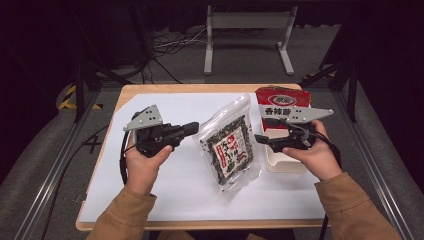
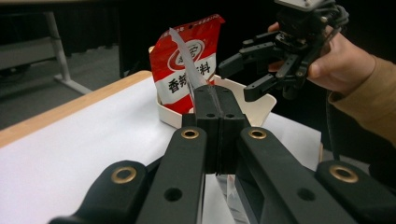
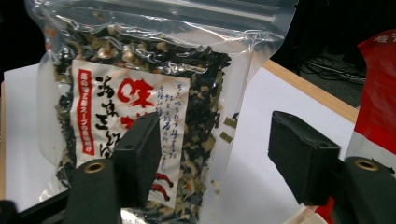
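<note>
Left of the seaweed bag, the left gripper has its jaws pressed flat together, and in the left gripper view you can see they're pinched on the clear top edge of that bag, a thin strip of plastic running up out of the seam between them. The bag itself is a clear pouch of dark dried bits with a white and red label, sitting mid-table on the white sheet, its top corner lifted toward the left gripper. On the bag's other side, the right gripper has its jaws spread wide with nothing between them; from its own camera the two black pads frame the bag's label but don't touch it, so it's just hanging near the bag. Beyond that, to the right of the bag, a red snack packet stands upright in a white tray. The left gripper view also catches the right gripper hovering open just above that tray, beside the red packet.
</note>
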`<state>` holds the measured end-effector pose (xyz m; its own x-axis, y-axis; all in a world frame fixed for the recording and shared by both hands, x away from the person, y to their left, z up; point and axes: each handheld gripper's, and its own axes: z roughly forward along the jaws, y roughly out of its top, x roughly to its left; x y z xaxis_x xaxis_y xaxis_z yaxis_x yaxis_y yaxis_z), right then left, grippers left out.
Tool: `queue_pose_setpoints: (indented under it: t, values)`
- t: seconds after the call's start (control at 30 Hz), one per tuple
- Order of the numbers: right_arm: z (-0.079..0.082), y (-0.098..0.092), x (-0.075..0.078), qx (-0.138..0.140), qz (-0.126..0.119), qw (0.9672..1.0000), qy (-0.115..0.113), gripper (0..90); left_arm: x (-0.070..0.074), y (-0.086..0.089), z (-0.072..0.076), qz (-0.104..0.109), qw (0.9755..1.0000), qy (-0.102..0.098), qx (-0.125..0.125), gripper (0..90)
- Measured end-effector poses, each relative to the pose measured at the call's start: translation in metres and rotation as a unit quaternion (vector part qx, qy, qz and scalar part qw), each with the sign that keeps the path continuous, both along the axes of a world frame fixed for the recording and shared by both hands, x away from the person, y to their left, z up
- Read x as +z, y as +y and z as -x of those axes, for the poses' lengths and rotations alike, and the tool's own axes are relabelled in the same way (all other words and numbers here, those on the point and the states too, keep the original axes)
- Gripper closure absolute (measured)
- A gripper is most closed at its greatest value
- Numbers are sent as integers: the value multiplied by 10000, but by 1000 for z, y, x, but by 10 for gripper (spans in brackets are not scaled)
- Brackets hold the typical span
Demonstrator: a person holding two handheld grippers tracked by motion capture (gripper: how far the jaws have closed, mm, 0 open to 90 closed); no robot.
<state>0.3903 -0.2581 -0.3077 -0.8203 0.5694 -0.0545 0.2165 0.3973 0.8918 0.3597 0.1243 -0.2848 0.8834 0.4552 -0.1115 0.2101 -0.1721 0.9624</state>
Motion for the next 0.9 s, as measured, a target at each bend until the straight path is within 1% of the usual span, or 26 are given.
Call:
queue_pose_setpoints:
  t: [0.07,0.1,0.17,0.23,0.3,0.37,0.43,0.5,0.57,0.6,0.7,0.73,0.77,0.83,0.9]
  values:
    - [-2,1,0,-22,-84,10000,9,307,2,-2,3,16,10000,-34,-31,900]
    - [-2,1,-1,-17,-103,9999,12,305,2,-4,5,38,10000,-18,-89,900]
    - [-3,1,-1,-15,-74,10000,12,305,4,-5,8,46,9999,-43,-148,900]
    - [-5,1,-2,43,-9,10000,81,307,5,-5,12,68,9997,-17,-252,900]
    - [-7,1,-3,84,71,9998,142,302,6,-5,16,43,9994,-95,-320,900]
    - [-8,2,-4,163,91,9996,208,294,6,-5,23,95,9991,-147,-389,900]
    - [-8,3,-3,257,139,9993,228,280,6,-5,27,124,9987,-211,-436,900]
    - [-7,5,-2,344,178,9990,225,269,7,-6,29,173,9983,-194,-520,900]
    - [-7,6,0,387,248,9987,216,253,8,-6,30,155,9982,-231,-531,900]
    - [-7,7,1,410,303,9985,202,248,9,-5,34,107,9980,-318,-536,900]
    - [-6,8,2,514,251,9981,223,234,10,-4,35,108,9977,-360,-555,900]
    - [-6,8,2,514,251,9981,223,234,11,-4,36,119,9975,-375,-579,900]
    - [-5,9,2,582,221,9978,243,226,11,-4,38,154,9974,-380,-600,900]
    - [-5,9,2,604,220,9976,239,226,12,-5,38,142,9971,-413,-618,900]
    - [-4,10,2,698,207,9971,236,225,12,-7,40,135,9969,-445,-633,900]
